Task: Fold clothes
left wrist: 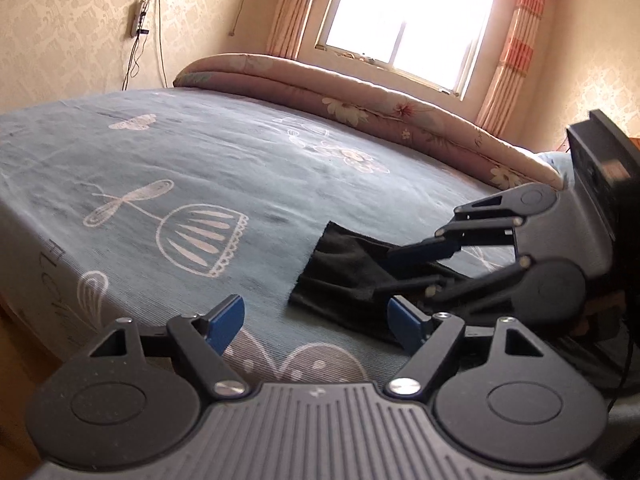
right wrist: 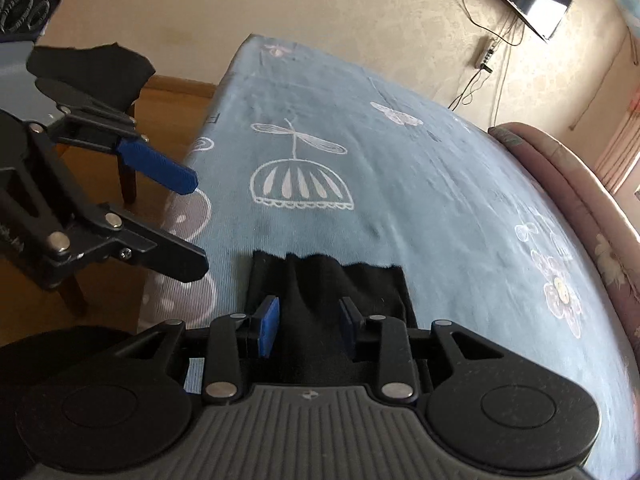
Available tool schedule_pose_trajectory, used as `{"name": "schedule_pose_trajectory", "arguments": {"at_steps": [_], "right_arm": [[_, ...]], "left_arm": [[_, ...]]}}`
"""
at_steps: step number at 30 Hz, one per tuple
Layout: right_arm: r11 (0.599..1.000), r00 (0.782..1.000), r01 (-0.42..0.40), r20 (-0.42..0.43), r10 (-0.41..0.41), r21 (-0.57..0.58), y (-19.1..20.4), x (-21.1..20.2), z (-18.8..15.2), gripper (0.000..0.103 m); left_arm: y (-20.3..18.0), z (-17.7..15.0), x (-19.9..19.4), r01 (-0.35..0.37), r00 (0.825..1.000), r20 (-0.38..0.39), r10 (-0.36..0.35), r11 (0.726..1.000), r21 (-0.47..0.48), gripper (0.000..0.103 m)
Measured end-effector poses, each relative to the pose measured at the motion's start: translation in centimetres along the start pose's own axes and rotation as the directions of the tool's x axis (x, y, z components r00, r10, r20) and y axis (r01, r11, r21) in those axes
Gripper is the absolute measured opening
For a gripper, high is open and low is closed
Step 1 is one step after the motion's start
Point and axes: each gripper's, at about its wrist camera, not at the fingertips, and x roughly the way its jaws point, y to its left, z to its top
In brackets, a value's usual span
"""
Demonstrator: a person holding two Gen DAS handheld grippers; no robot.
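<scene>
folding looks underway: black cloth (right wrist: pixel 332 300) lies flat on the bed (right wrist: pixel 400 168) near its front edge, far hem ragged but roughly straight, likely laid out so a clean crease can be made.

right tool (right wrist: pixel 310 326): blue pads (right wrist: pixel 269 326) stand part spread on either side of a raised ridge of the cloth. gaps show at both pads, so nothing is pinched as far as i can see. judged to be hovering over the near part of the cloth, either just off it or lining up a grip.

left tool (left wrist: pixel 318 322): spread wide, empty, over bare sheet just left of the cloth's corner. probably held off to the side to keep clear of the right tool, and near enough to take that corner for the next fold.

rolled quilt (left wrist: pixel 360 96) sits at the far side, well apart from the work.
</scene>
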Motion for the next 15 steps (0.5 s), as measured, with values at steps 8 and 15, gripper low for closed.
{"name": "schedule_pose_trajectory", "arguments": {"at_steps": [8,15], "right_arm": [[0.981,0.995,0.064,-0.086,-0.049,0.186,-5.7,4.3,0.3,0.019],[0.975,0.998,0.046,-0.05,-0.036,0.217,-6.7,3.1,-0.1,0.02]], "left_arm": [[-0.5,-0.4,0.5,0.016,1.0,-0.024,-0.016,1.0,0.0,0.079],[-0.5,-0.7,1.3,0.023,0.999,-0.036,-0.023,1.0,-0.008,0.079]]}}
